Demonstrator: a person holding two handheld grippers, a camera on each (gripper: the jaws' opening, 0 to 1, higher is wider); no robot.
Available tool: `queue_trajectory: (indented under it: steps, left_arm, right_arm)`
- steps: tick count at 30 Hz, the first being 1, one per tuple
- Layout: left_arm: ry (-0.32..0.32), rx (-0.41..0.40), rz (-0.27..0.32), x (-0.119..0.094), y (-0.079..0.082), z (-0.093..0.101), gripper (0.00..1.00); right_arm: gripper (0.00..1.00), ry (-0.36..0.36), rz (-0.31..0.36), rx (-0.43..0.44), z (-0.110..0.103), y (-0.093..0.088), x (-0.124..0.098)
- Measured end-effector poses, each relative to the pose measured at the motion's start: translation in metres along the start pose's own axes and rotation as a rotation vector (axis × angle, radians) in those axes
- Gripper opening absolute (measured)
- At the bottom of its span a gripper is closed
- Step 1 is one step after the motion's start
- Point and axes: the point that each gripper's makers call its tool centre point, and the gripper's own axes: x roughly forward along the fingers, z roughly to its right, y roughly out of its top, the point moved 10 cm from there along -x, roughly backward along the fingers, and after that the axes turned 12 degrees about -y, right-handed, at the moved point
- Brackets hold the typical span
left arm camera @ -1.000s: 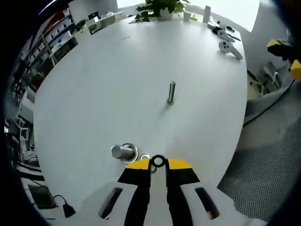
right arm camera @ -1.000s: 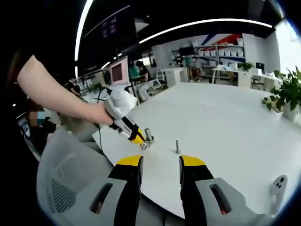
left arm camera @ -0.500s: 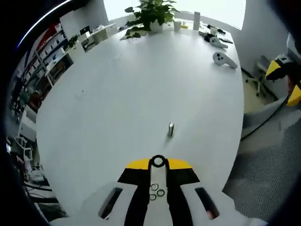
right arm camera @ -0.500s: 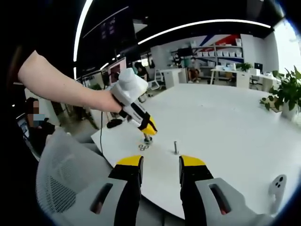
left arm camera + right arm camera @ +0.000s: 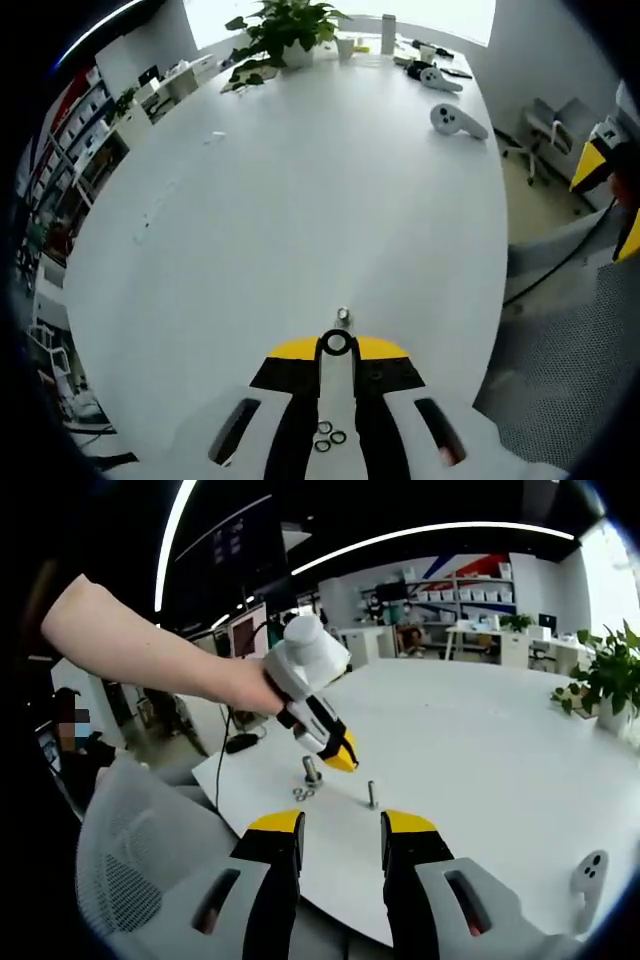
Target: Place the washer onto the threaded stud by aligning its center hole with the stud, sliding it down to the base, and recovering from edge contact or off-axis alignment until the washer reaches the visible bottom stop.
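- Left gripper view: the left gripper pinches a dark ring-shaped washer between nearly closed yellow tips, just short of the small upright threaded stud.
- Right gripper view: the right gripper gapes empty, near the stud on the white table.

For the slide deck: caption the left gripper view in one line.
Left gripper pinches a washer above the threaded stud on the white table.
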Motion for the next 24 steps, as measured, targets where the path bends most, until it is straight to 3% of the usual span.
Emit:
queue_trajectory:
  steps: [13, 17, 24]
  left_arm:
    - [-0.020, 0.040, -0.041, 0.017, 0.011, -0.001, 0.09]
    - [-0.022, 0.001, -0.023, 0.016, 0.012, -0.007, 0.09]
    - [-0.025, 0.025, -0.064, 0.026, 0.012, -0.004, 0.09]
  right_arm:
    - [0.32, -0.006, 0.000, -0.001, 0.001, 0.000, 0.000]
    - [0.32, -0.009, 0.004, 0.002, 0.001, 0.000, 0.000]
    - [0.32, -0.007, 0.003, 0.003, 0.001, 0.000, 0.000]
